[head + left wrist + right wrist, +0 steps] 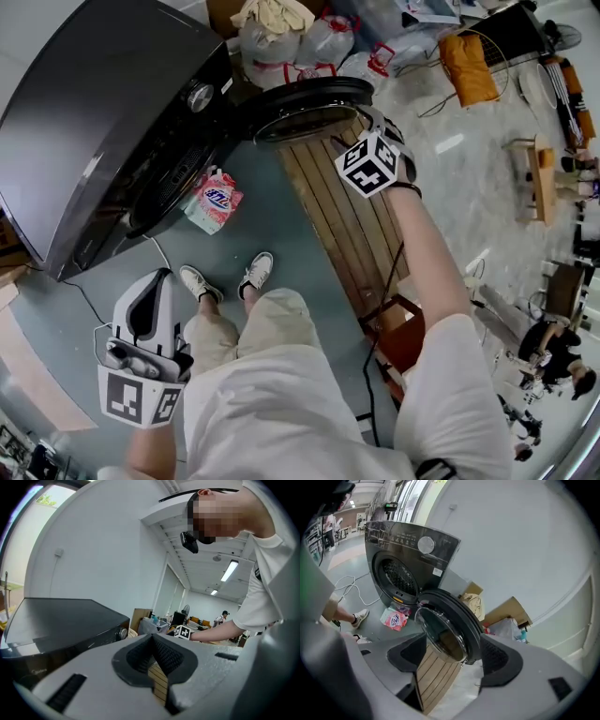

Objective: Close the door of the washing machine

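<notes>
The dark grey washing machine (103,112) stands at the upper left, its drum opening (398,578) uncovered. Its round door (305,105) is swung wide open, with the glass bowl (443,634) facing my right gripper view. My right gripper (364,120) is at the door's outer rim with its jaws open. In the right gripper view the door's rim (464,620) lies between the spread pads (499,660), and no pad presses on it. My left gripper (155,281) hangs low at the left, away from the machine. Its pads (164,656) meet at the tip with nothing between them.
A pink detergent pack (214,200) lies on the floor below the drum. A wooden slatted board (347,225) runs under the door. Bags (309,42) and cardboard pile up behind it. A white cable (80,291) trails on the floor near my shoes (230,278).
</notes>
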Motion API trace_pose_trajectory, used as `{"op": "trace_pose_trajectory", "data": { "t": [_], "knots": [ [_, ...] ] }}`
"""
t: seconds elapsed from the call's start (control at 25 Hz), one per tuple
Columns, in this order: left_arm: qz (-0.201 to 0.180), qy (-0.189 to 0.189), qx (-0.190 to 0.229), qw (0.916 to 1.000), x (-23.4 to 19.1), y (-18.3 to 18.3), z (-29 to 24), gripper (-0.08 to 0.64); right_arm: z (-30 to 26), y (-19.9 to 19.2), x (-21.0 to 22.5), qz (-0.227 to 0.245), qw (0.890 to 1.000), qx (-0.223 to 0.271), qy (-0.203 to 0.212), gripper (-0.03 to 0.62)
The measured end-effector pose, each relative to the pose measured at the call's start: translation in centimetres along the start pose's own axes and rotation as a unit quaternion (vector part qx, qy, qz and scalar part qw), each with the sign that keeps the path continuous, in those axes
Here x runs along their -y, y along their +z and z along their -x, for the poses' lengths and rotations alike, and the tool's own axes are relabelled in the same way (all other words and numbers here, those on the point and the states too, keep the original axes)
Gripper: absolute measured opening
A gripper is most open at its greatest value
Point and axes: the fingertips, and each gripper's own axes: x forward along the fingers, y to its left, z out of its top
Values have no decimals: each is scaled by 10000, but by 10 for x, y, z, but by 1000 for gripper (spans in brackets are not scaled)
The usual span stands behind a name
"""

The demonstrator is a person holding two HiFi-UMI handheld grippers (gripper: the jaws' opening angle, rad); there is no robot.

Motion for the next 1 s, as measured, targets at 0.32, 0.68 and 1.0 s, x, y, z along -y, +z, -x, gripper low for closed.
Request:
{"op": "trace_pose_trajectory", "data": {
  "t": [0.32, 0.68, 1.0],
  "knots": [
    [252, 268, -263, 9990, -9, -36, -7, 5, -58, -8, 39, 907, 9945, -498, -172, 342],
    [354, 542, -443, 9969, -17, -51, -6, 4, -97, -12, 57, 1601, 9816, -1025, 156, 371],
    [366, 646, -512, 9959, -18, -60, -6, 4, -114, -20, 61, 2246, 9629, -1414, 484, 388]
  ]
}}
